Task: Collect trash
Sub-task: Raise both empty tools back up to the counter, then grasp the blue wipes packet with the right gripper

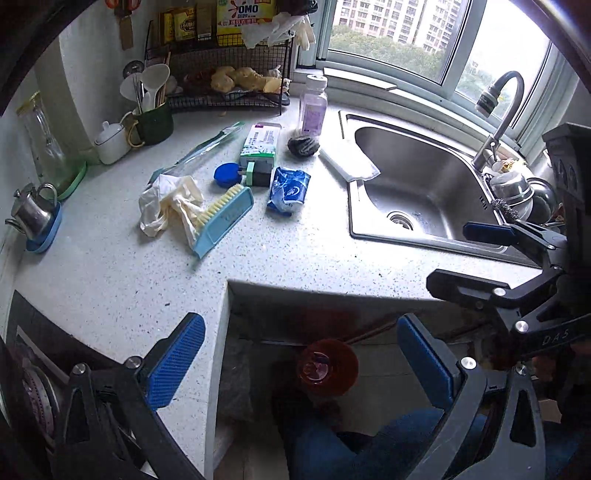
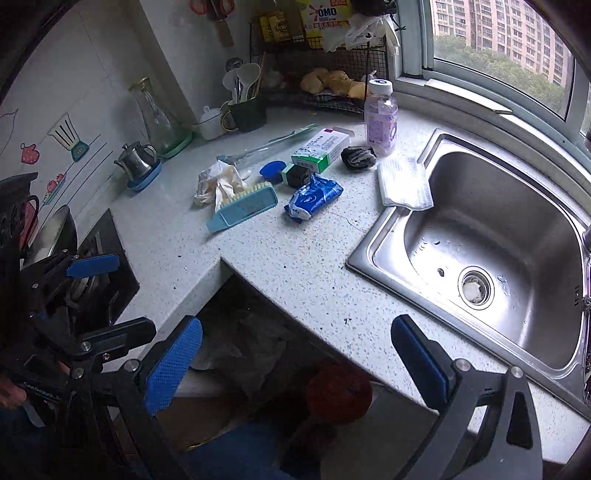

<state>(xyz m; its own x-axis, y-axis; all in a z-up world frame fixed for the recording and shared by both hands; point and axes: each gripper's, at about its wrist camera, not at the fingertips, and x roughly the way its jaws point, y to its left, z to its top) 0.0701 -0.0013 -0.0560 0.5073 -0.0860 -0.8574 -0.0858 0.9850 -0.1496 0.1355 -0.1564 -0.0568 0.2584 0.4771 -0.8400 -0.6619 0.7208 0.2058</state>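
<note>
A speckled white counter (image 1: 110,280) wraps round an inner corner, with a window (image 1: 391,33) behind it that looks out on tower blocks and trees. Both grippers hang over the notch in the counter's front edge, above a dim floor where a reddish bin (image 1: 327,365) stands between the left gripper's (image 1: 301,363) blue pads; its jaws are wide apart and hold nothing. The right gripper (image 2: 295,363) is likewise spread wide and empty, with the steel sink (image 2: 491,258) ahead of its right finger and a stove (image 2: 99,266) off beyond its left finger.

Straight ahead of both pairs of jaws, well apart from them, lies the clutter. A wire rack (image 1: 229,74) stands at the back wall, a glass jug (image 1: 46,147) and a small steel pot (image 1: 31,210) to the far left. A folded white cloth (image 1: 349,160) overhangs the sink's near corner. A pale bottle (image 1: 313,107) stands upright by a dark scourer (image 1: 303,145). Nearer lie a light blue brush (image 1: 225,218) on its side, touching crumpled cream gloves (image 1: 168,205), a green-and-white box (image 1: 258,146), a crumpled blue wrapper (image 1: 288,189), and a blue lid (image 1: 226,174).
</note>
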